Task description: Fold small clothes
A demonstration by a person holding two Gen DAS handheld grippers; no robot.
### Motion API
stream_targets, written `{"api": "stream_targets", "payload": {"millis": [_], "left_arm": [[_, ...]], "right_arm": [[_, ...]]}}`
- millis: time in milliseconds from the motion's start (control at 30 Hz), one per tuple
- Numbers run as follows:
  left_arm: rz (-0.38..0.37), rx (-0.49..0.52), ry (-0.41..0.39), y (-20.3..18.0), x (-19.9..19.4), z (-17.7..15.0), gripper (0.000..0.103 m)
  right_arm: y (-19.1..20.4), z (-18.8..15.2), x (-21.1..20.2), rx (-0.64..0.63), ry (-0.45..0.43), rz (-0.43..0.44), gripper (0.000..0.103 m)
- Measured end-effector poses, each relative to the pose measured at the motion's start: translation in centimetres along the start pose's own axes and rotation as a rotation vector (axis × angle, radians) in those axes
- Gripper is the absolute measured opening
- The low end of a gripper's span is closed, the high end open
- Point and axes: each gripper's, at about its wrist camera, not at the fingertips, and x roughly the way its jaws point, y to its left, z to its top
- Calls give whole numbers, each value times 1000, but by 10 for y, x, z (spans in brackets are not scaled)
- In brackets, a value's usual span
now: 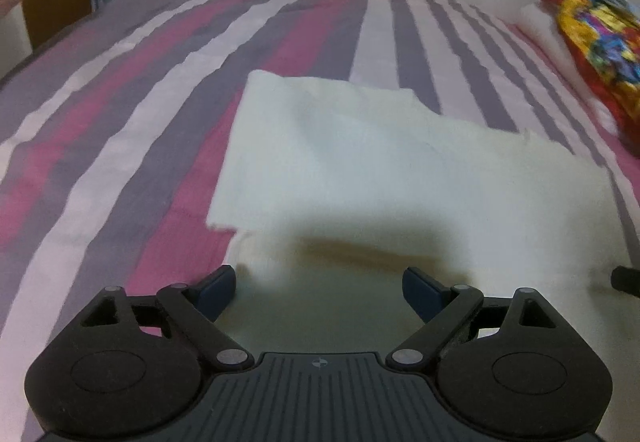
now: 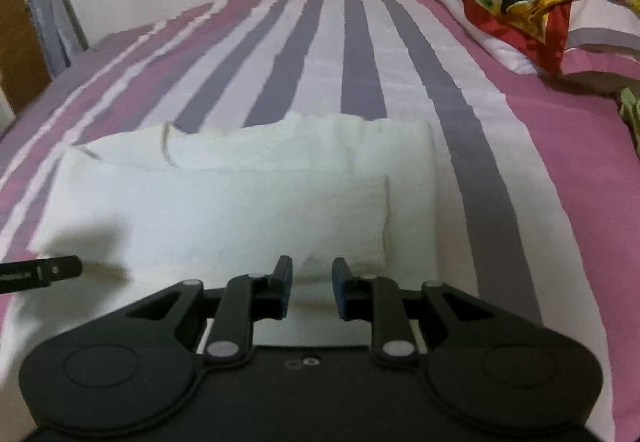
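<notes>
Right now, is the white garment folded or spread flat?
Folded: the white garment shows one layer lying over another, with a stepped edge, on the striped bedsheet.

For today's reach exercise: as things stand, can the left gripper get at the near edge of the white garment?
Probably yes. The left gripper stands with its fingers wide apart right over the white garment, and nothing lies between them and the cloth's near edge on the striped bedsheet.

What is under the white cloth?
The white cloth lies on the striped bedsheet, whose pink, grey and white stripes show all around it. The cloth is folded over itself, so anything between its layers or beneath it is hidden.
</notes>
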Motion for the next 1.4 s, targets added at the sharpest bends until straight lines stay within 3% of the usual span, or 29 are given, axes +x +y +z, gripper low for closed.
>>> {"api": "stream_targets", "payload": {"millis": [367, 733, 967, 1400], "left_arm": [[-53, -37, 60, 15, -73, -73, 90], [-34, -20, 52, 21, -127, -128, 90], [-23, 5, 42, 20, -154, -154, 90], [-9, -26, 59, 43, -179, -193, 90]], "right_arm": [[-4, -68, -84, 15, 11, 66, 30], [2, -136, -136, 11, 60, 87, 34], [4, -165, -165, 14, 56, 82, 35], [-2, -202, -197, 30, 60, 68, 48]]}}
